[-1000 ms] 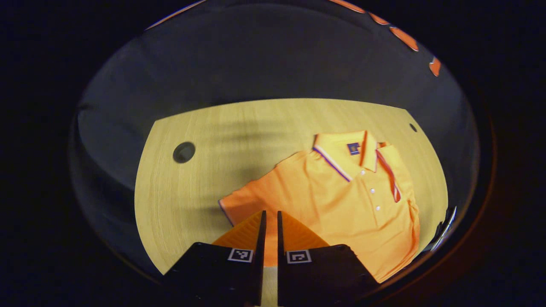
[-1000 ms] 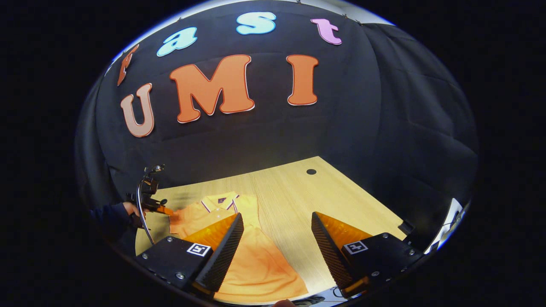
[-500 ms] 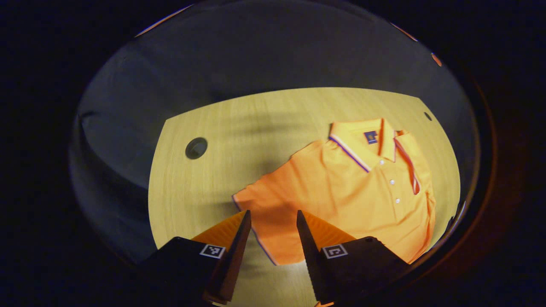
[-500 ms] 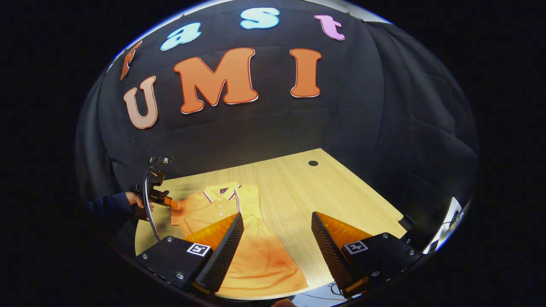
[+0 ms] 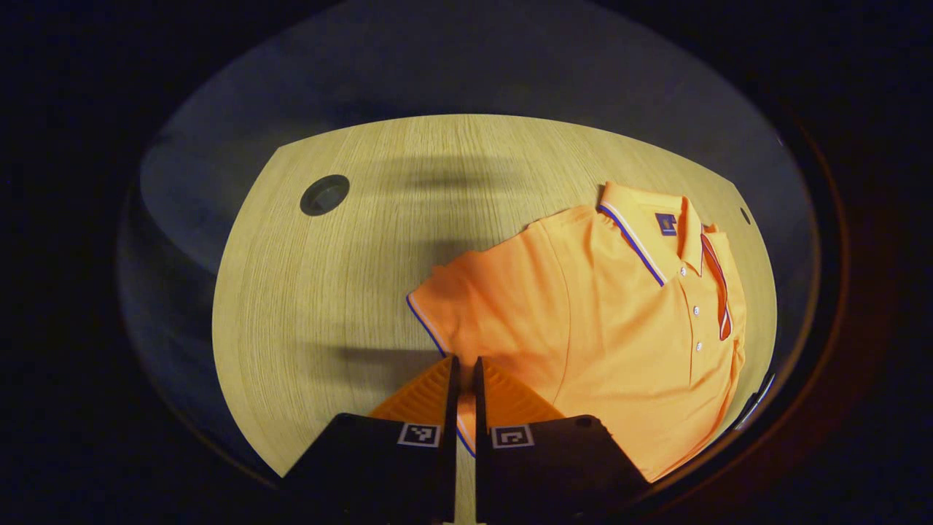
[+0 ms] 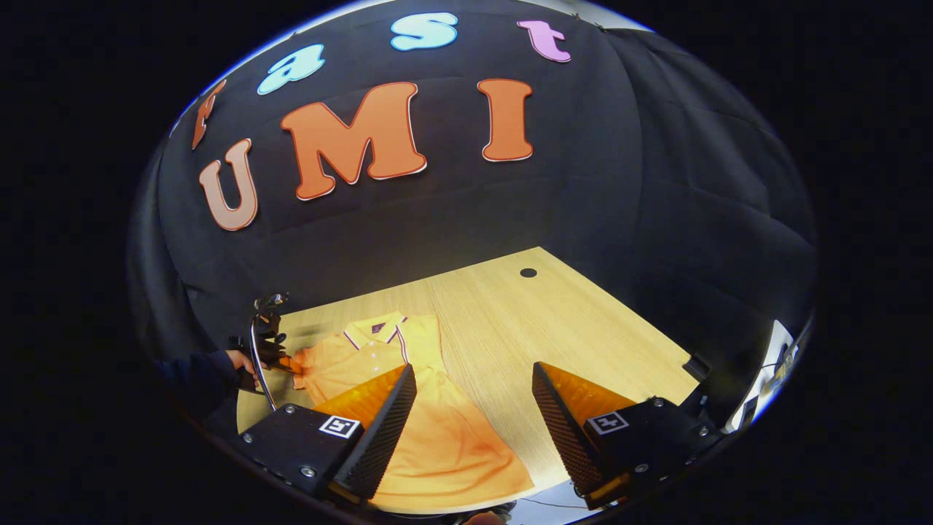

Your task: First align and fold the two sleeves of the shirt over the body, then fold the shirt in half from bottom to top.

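An orange polo shirt (image 5: 619,335) lies flat on the wooden table (image 5: 328,292), buttons up. In the left gripper view its long axis runs from the collar (image 5: 649,226), at the far end of the shirt toward the booth wall, down to the hem at the near end. One short sleeve (image 5: 466,306) sticks out sideways from the body, its edge trimmed with a dark stripe. On the other side of the collar the cloth already lies folded in over the body along the button strip.

The left gripper (image 5: 465,364) has its fingers nearly together, with a thin strip of the sleeve's hem showing in the slit between them; it appears pinched there, at the corner of the sleeve farthest from the collar. The right gripper view shows this same gripper (image 6: 288,362) from farther off, held in a hand (image 6: 240,361) at the sleeve side of the shirt (image 6: 437,437), well left of the collar.

The right gripper (image 6: 474,386) has its fingers spread wide and grips nothing; it hangs above the hem end of the shirt, one finger over the cloth, the other over bare table (image 6: 583,321).

The left gripper view shows a large round hole (image 5: 324,195) in the table, well away from the sleeve. The right gripper view shows a small hole (image 6: 528,273) beyond the collar, near the wall.
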The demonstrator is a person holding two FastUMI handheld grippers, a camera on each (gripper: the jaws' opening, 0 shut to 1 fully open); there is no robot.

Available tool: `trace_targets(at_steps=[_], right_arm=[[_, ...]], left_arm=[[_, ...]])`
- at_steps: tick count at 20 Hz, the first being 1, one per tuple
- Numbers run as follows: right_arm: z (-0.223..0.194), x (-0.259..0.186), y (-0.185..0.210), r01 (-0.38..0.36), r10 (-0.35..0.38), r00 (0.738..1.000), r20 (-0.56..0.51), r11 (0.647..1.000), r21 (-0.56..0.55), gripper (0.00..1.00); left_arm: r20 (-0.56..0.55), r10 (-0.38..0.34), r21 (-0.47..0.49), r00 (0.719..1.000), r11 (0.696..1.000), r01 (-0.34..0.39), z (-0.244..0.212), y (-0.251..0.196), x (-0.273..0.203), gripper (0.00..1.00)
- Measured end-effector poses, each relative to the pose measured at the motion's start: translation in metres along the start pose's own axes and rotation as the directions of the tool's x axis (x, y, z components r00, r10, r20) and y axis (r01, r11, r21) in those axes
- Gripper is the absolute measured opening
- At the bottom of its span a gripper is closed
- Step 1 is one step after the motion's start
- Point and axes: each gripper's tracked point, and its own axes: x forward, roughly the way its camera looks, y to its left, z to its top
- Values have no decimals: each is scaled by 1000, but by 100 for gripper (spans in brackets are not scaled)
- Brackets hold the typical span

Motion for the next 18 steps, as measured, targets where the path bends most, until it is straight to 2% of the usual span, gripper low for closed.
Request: trace_targets(at_steps=[1, 2, 7, 12, 14, 18], right_arm=[[-2, 1, 0, -5, 5, 1000, -9, 1000, 5, 97], [-5, 3, 0, -7, 7, 1000, -21, 1000, 10, 98], [3, 7, 9, -32, 32, 999, -11, 999, 18, 97], [-4, 1, 9, -43, 43, 999, -17, 999, -16, 98], [-10, -3, 5, -42, 41, 999, -27, 999, -11, 98], [-20, -5, -6, -40, 40, 998, -39, 999, 2, 98]], left_arm=[[-16, -28, 11, 999, 1000, 28, -4, -6, -4, 1], [2, -52, 15, 999, 999, 52, 0, -10, -8, 2], [140, -98, 130, 985, 988, 79, 39, -36, -49, 1], [175, -188, 218, 966, 965, 149, 57, -96, -70, 1], [180, -246, 234, 952, 951, 201, 61, -125, -74, 4], [178, -379, 251, 908, 910, 330, 49, -176, -90, 21]])
